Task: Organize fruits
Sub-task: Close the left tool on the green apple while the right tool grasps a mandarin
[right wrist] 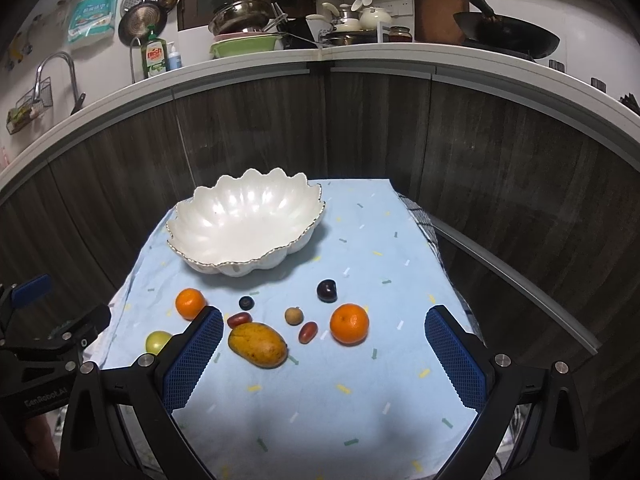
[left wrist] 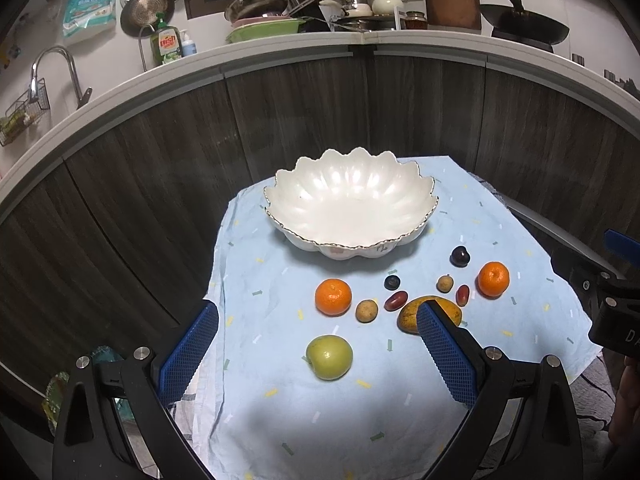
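We hold both grippers low over the near edge of the bench, each looking forward along its two blue mesh-padded fingers toward the fruit. The left gripper (left wrist: 318, 344) has its jaws spread wide and empty; the round green apple (left wrist: 329, 357) lies on the cloth between its fingers, touching neither. The right gripper (right wrist: 324, 350) is likewise spread wide with nothing in its grasp, its fingers framing the yellow-orange oval mango (right wrist: 258, 344) and one round orange tangerine (right wrist: 349, 323).

The pale blue cloth with small confetti marks (left wrist: 280, 408) covers the bench. On it, at 12 o'clock from the fruit, stands the white scalloped porcelain bowl with a gilt rim (left wrist: 424, 216), empty inside. In the left wrist view the second round orange tangerine (left wrist: 333, 297) sits at 12 o'clock from the apple, with a small tan round longan (left wrist: 366, 311) just beside it at 3 o'clock. Two small red oval grape tomatoes (left wrist: 396, 300) lie near the mango, one on either side of its far end. A dark blueberry (left wrist: 392, 282) and a dark purple round plum (left wrist: 460, 256) rest nearer the bowl. A second tan longan (left wrist: 444, 283) lies between the plum and the mango.

At 3 o'clock in the left view, the black body of the right gripper shows at the bench's edge.
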